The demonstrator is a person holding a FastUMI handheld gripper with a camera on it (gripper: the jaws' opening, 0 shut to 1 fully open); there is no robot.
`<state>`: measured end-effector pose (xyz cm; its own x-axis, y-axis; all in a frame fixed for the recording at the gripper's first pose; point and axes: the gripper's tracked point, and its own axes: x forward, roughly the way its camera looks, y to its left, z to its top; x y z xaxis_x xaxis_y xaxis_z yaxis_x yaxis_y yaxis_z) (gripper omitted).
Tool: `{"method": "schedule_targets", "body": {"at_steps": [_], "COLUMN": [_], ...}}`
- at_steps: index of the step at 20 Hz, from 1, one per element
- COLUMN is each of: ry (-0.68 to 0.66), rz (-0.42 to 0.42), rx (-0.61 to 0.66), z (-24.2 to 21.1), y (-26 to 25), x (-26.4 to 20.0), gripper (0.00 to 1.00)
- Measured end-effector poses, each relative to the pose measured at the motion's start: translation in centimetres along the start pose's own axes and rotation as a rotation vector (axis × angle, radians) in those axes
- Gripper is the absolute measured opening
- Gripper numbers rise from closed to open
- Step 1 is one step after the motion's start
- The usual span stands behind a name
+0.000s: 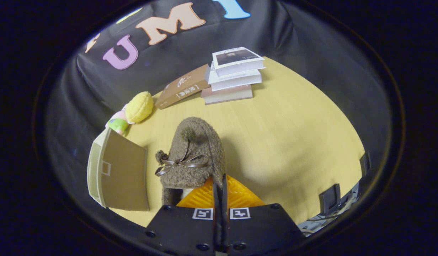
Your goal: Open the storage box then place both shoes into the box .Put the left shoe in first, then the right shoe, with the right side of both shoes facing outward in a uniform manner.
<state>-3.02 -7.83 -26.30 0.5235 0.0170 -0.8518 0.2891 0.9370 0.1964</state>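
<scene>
While tool grips shoe, book titled.

I can read bracketed white Chinese title 底法集, roughly, on the brown hardcover book; square coded markers on gripper body, no legible text.

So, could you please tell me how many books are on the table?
4: three stacked at the table's far edge, one brown book leaning against that stack. Others may be hidden.

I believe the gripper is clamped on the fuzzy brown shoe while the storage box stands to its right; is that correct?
Not quite: in the gripper view the storage box stands to the left of the fuzzy brown shoe. The gripper is indeed clamped on the shoe.
</scene>
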Motion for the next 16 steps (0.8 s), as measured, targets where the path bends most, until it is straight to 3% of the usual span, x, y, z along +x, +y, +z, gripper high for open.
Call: {"method": "schedule_targets", "body": {"at_steps": [5,16], "ry": [-0.01,-0.055], "rz": [0.023,0.194], "rx": [-0.039,-0.068], "z": [0.6,2.3], "y": [5.0,20.0], "x": [-1.6,-4.7], "gripper": [0.04,0.04]}}
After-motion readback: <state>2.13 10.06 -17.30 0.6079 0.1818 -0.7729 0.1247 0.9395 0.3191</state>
